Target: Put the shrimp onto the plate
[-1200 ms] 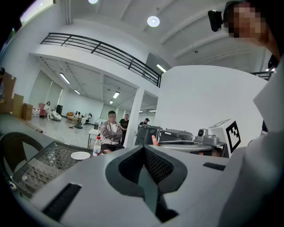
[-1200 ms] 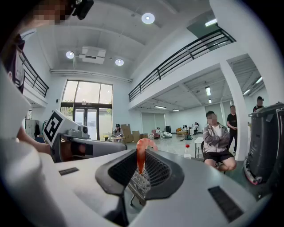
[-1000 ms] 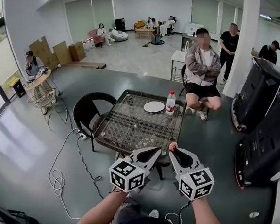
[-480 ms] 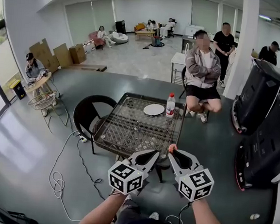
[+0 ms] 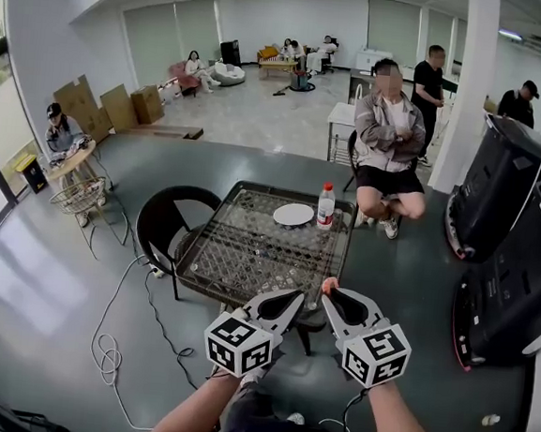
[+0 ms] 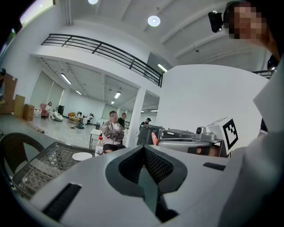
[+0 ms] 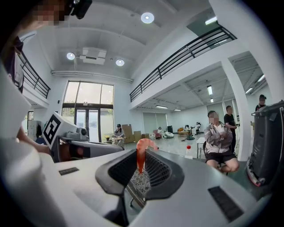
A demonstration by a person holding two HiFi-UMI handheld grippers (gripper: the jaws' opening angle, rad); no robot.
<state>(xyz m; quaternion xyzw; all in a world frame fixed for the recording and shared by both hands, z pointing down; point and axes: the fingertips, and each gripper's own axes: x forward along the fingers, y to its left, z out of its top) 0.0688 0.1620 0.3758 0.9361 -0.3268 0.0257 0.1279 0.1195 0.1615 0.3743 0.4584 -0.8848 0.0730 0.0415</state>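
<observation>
A white plate (image 5: 293,214) lies at the far side of a glass-topped table (image 5: 239,255), beside a red-capped bottle (image 5: 326,206). Both grippers hover short of the table's near edge, well short of the plate. My right gripper (image 5: 328,291) is shut on a pink shrimp (image 5: 328,284), which sticks up from its tips; in the right gripper view the shrimp (image 7: 142,153) hangs pinched between the jaws of my right gripper (image 7: 141,155). My left gripper (image 5: 295,298) is shut with nothing in it. In the left gripper view its jaws (image 6: 143,148) meet, and the plate (image 6: 82,156) shows ahead to the left.
A black chair (image 5: 167,215) stands at the table's left. A person sits behind the table (image 5: 388,136), and others stand or sit farther back. Black machines (image 5: 508,193) line the right side. A white cable (image 5: 114,338) loops across the floor on the left.
Both grippers hold their pose with the shrimp still pinched. The view has drifted slightly, and a standing person in black at the back has stepped left.
</observation>
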